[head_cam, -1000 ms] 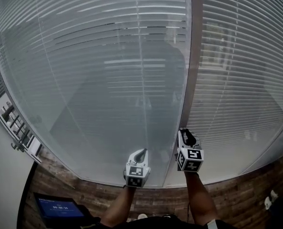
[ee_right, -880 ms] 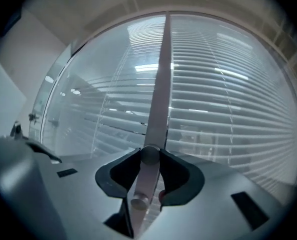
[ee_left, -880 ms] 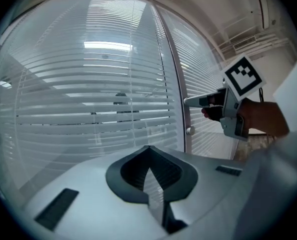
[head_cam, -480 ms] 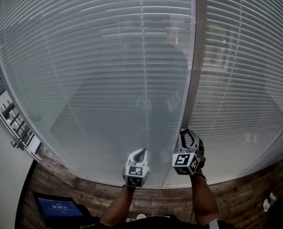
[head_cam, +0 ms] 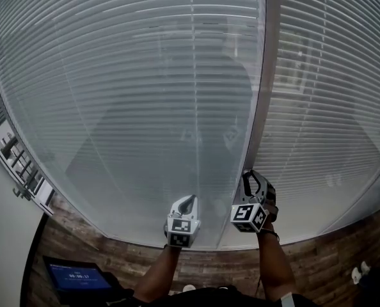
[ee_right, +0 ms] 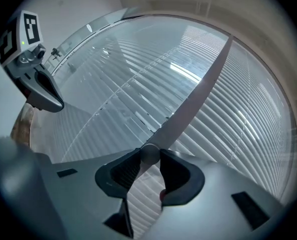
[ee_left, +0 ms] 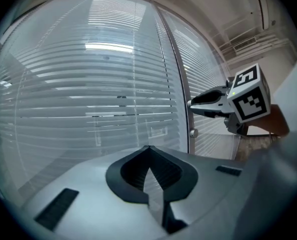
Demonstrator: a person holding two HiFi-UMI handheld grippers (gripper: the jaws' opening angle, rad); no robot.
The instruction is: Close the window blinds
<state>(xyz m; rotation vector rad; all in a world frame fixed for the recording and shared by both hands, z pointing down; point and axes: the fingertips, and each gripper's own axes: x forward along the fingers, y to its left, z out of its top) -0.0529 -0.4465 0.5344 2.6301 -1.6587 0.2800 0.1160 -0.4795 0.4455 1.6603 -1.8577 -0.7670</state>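
- White-grey slats of the window blinds [head_cam: 145, 94] fill two glazed panes across the upper and middle frame of the head view, lying close together.
- Grey frame post [head_cam: 265, 75] runs upright between the panes, right of centre.
- Right gripper [head_cam: 247, 178], lower centre-right, sits low on the post; its fingers [ee_right: 181, 174] are clamped on a small round knob [ee_right: 149, 154] fixed there.
- Left gripper [head_cam: 189, 201], lower centre, just left of the right one, points at the glass; its fingers [ee_left: 126, 176] are pressed together with nothing between them.
- Wood-patterned floor [head_cam: 81, 248] lines the bottom edge, with a lit screen [head_cam: 75, 279] in the lower left corner.
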